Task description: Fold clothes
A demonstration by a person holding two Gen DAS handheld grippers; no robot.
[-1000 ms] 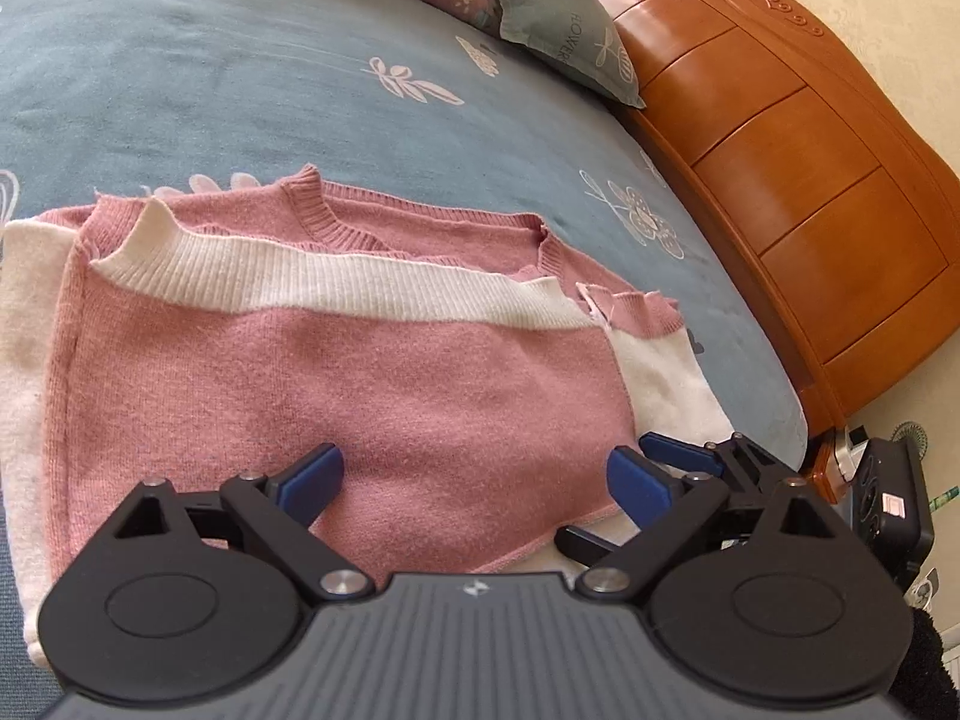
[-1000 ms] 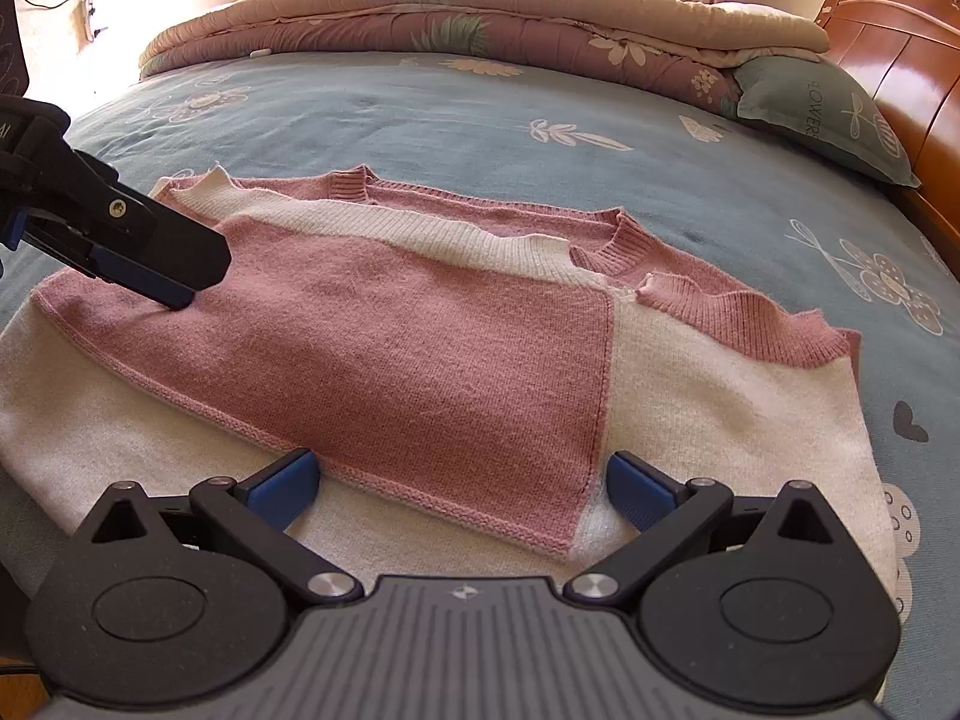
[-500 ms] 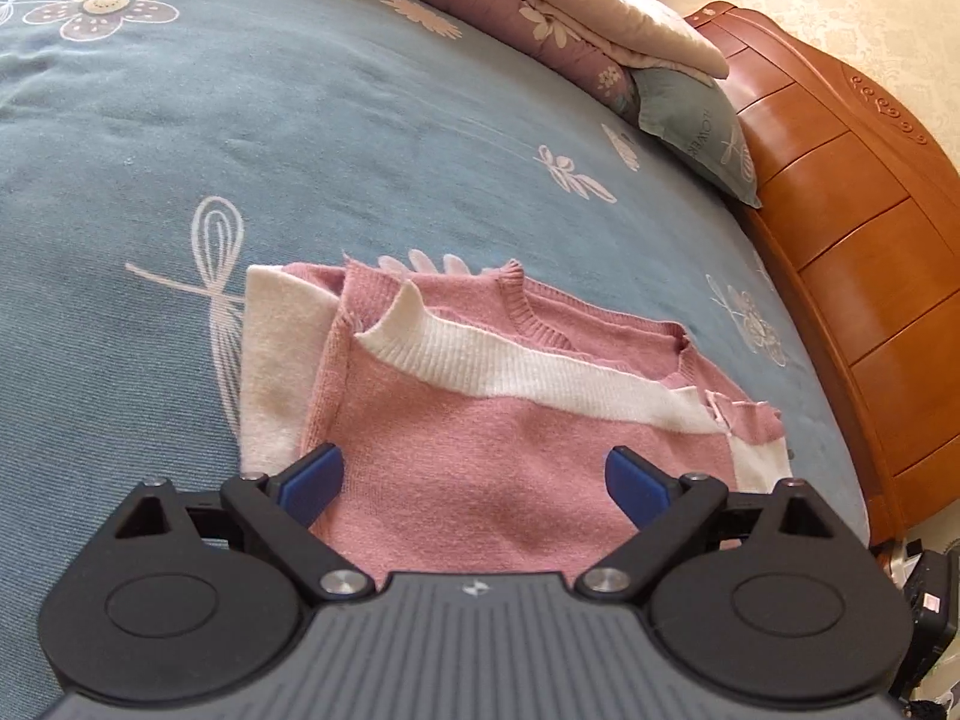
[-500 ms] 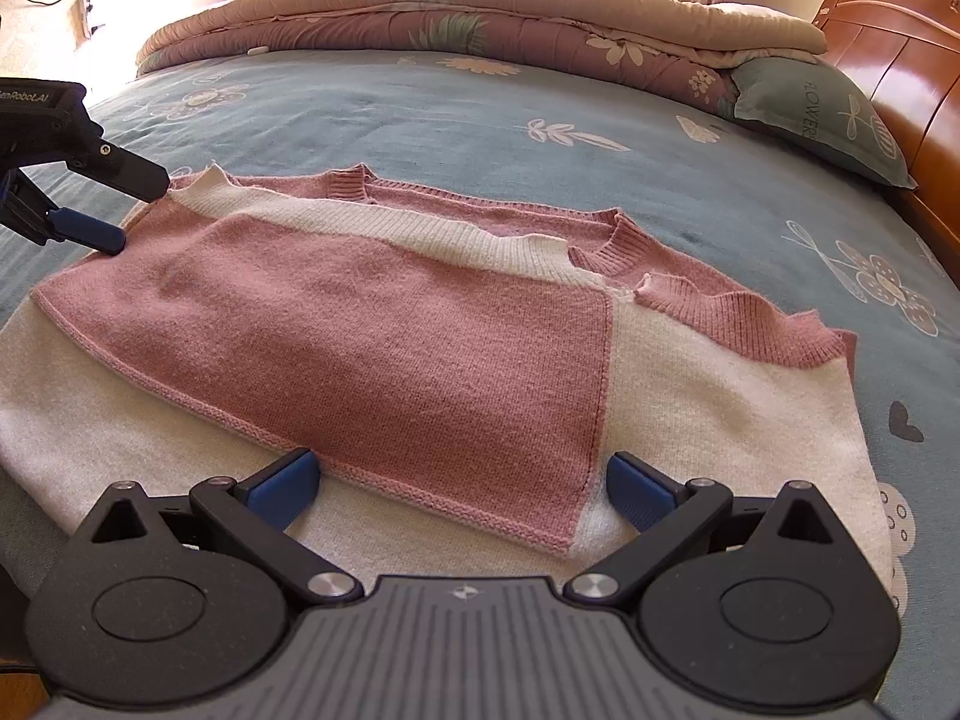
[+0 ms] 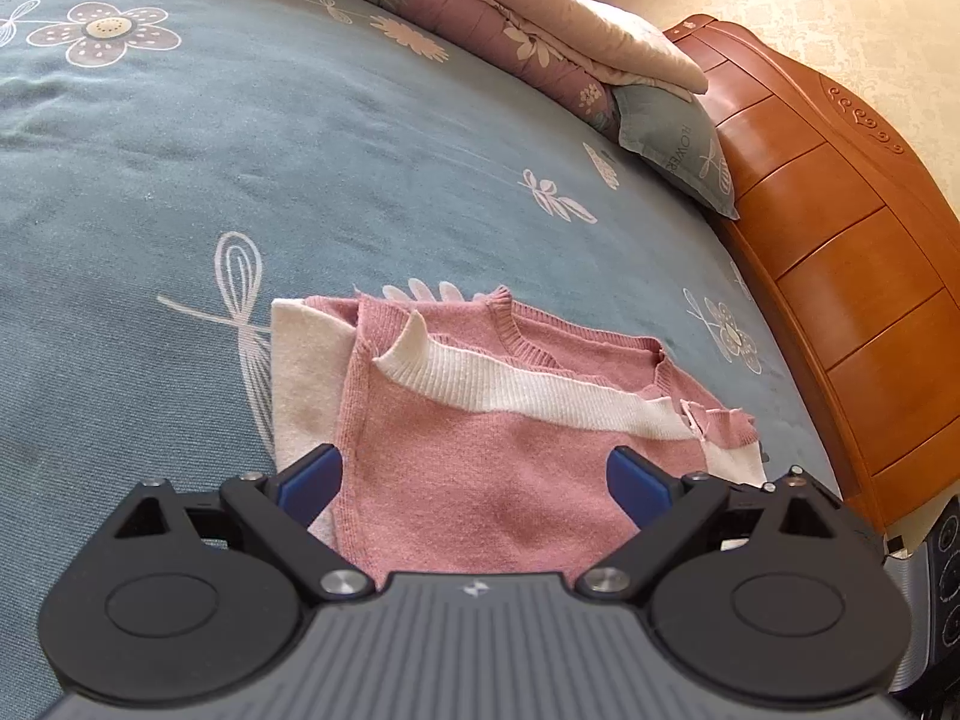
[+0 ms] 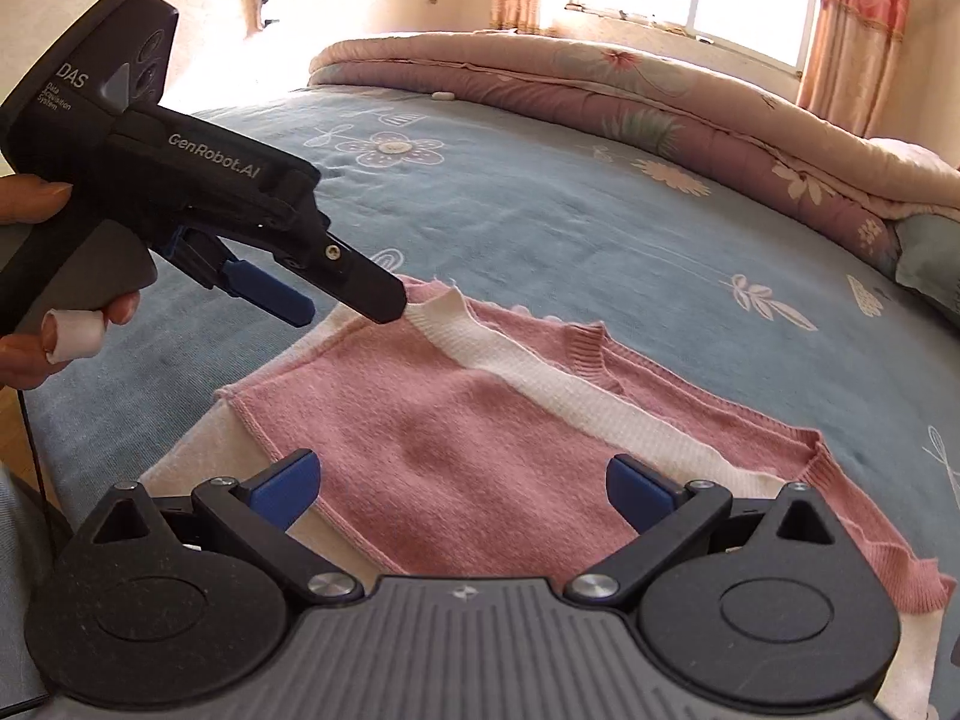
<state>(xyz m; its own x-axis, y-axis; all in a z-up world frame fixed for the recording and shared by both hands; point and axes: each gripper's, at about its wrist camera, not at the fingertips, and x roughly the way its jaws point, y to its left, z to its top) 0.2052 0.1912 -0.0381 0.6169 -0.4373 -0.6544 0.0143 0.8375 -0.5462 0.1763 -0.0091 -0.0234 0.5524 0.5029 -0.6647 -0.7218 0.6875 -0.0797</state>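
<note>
Pink-and-white sweater (image 5: pixel 498 456) lies folded on the blue floral bed (image 5: pixel 252 168), near its edge. Rolled quilt (image 6: pixel 630 102) at the far side, grey pillow (image 5: pixel 678 144) against the wooden headboard (image 5: pixel 840 276). Left gripper (image 6: pixel 342 300): fingers spread, empty, tip over the white ribbed band. Right gripper (image 6: pixel 459 486): fingers spread, empty. Since a second ago, left gripper has backed away; right camera now swung leftward.

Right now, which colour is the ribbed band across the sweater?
White ribbed band, clearest in the left wrist view.
</note>
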